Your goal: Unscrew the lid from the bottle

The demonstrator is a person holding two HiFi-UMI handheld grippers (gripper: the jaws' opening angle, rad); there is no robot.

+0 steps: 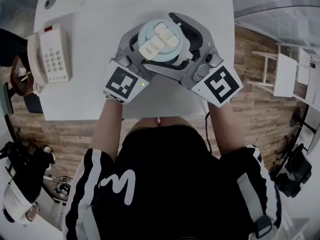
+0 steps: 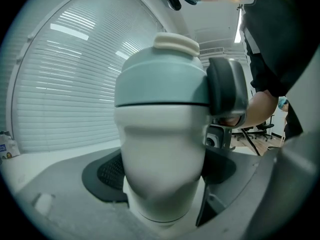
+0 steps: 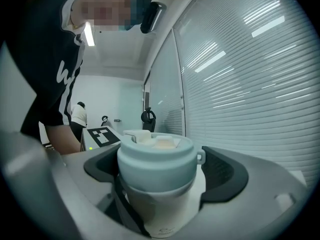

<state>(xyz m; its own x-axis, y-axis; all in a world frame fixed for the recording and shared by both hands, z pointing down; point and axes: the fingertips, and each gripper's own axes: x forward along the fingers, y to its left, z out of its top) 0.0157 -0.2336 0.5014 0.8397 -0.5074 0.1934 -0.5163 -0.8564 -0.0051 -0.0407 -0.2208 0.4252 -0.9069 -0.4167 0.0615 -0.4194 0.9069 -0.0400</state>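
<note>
Head view: one bottle [image 1: 167,54] with one pale-blue lid [image 1: 159,40] sits between two tongs over the white surface [image 1: 100,14], beside one telephone [image 1: 50,54]. Left gripper view: left tongs [image 2: 160,179] clamp the bottle's white body. Right gripper view: right tongs [image 3: 157,169] grip the lid.

A white table [image 1: 100,94] is set on a wood-plank floor [image 1: 250,109], with a corded desk telephone [image 1: 50,54] laid at its left. Slatted window blinds [image 2: 65,84] are lit by a ceiling strip light [image 3: 90,34]. What may be a white chair [image 1: 282,74] is seen at right.
</note>
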